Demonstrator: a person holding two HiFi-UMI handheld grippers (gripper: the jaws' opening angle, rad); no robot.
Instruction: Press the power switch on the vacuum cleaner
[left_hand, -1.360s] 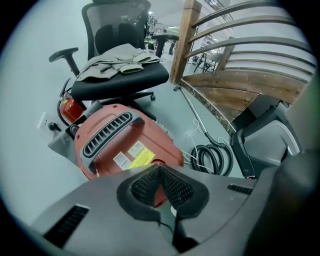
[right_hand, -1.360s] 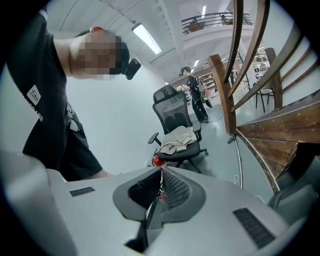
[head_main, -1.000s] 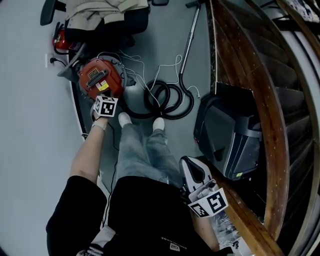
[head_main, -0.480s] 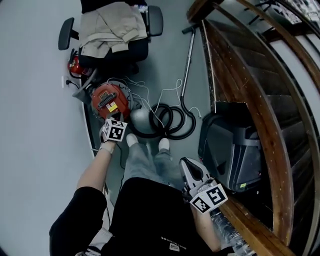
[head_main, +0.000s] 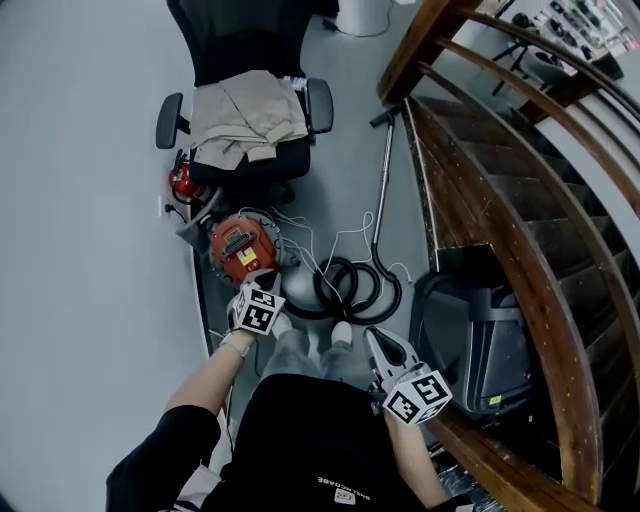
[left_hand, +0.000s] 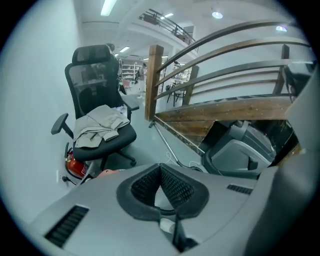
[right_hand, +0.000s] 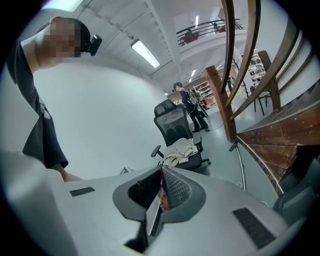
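Down the right side of the head view runs a wooden staircase (head_main: 500, 180) with a curved handrail, taking up most of that half of the frame. Along the left side stands a pale wall (head_main: 90, 200), with a strip of grey floor (head_main: 345, 190) between the two. At the top centre a black office chair (head_main: 235, 40) faces down the frame, a beige garment (head_main: 245, 120) heaped on its seat. At the lower right, tucked against the foot of the stairs, sits a dark grey machine (head_main: 480, 330) that I cannot identify.

The vacuum cleaner (head_main: 243, 245), a round red-orange canister with a black panel and a yellow label on top, stands on the floor left of centre, close to the wall and just below the chair. Its switch is too small to make out. Its black hose (head_main: 355, 290) lies coiled to the right of it, and the metal wand (head_main: 385, 170) runs from the coil up along the stair edge. A red fire extinguisher (head_main: 183, 185) stands by the wall at the upper left of the canister.

The left gripper (head_main: 258, 300) is held out just below the canister in the frame; whether it touches it I cannot tell. In its own view its jaws are drawn together at the tips with nothing between them, and a sliver of orange shows past its body. The right gripper (head_main: 376, 338) hangs lower, right of centre, well apart from the vacuum cleaner, its jaws likewise closed tip to tip and empty.
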